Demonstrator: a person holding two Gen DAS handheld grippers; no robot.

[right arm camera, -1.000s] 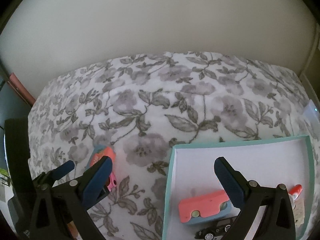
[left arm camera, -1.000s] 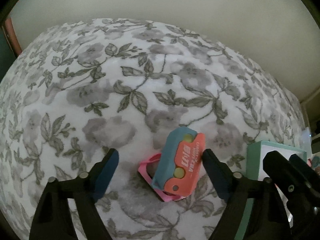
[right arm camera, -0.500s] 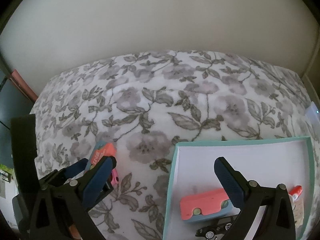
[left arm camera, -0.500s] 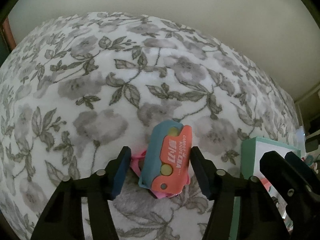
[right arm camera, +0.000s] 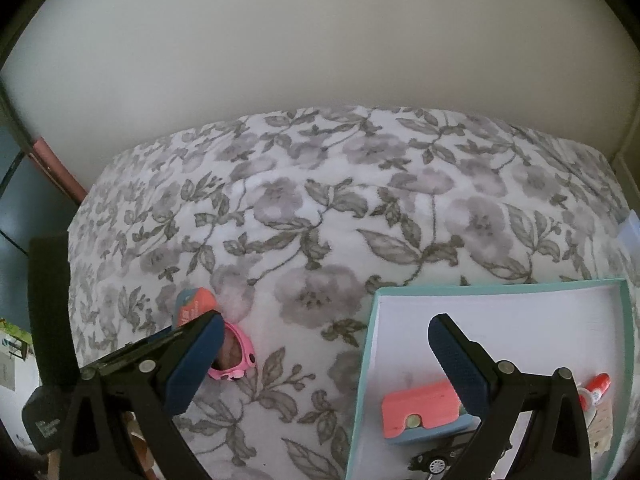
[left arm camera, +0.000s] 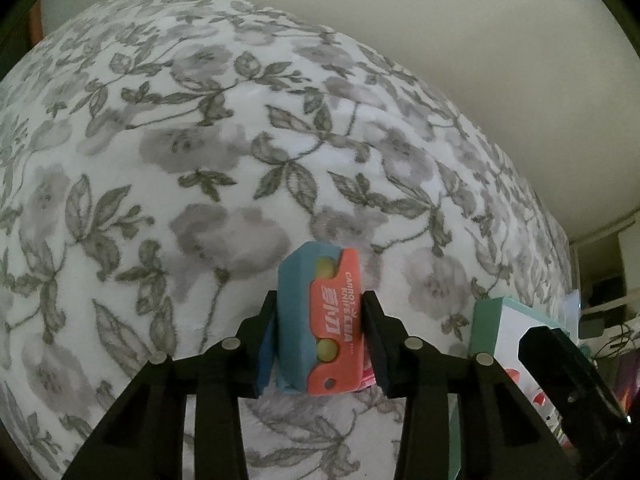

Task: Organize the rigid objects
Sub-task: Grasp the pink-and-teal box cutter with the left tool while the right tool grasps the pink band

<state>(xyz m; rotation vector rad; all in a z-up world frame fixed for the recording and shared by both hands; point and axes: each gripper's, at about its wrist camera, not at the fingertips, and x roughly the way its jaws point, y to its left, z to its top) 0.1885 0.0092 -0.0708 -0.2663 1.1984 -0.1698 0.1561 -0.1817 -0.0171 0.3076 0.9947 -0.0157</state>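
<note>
My left gripper (left arm camera: 318, 328) is shut on a blue and orange carrot knife toy (left arm camera: 320, 320), which stands on end between the pads above the floral blanket. The toy also shows in the right wrist view (right arm camera: 194, 306), left of my right gripper. A pink toy (right arm camera: 236, 356) lies on the blanket just below it. My right gripper (right arm camera: 324, 364) is open and empty, its right finger over a teal-rimmed white box (right arm camera: 500, 286). A second orange and blue knife toy (right arm camera: 424, 408) lies inside the box.
The box also holds a small black toy car (right arm camera: 436, 462), a red-capped tube (right arm camera: 596, 386) and a wooden piece (right arm camera: 600, 428). The box edge shows in the left wrist view (left arm camera: 484, 328). A cream wall stands behind the bed.
My left gripper closed from wide open onto the carrot knife toy and lifted it off the pink toy. My right gripper stayed open and barely moved.
</note>
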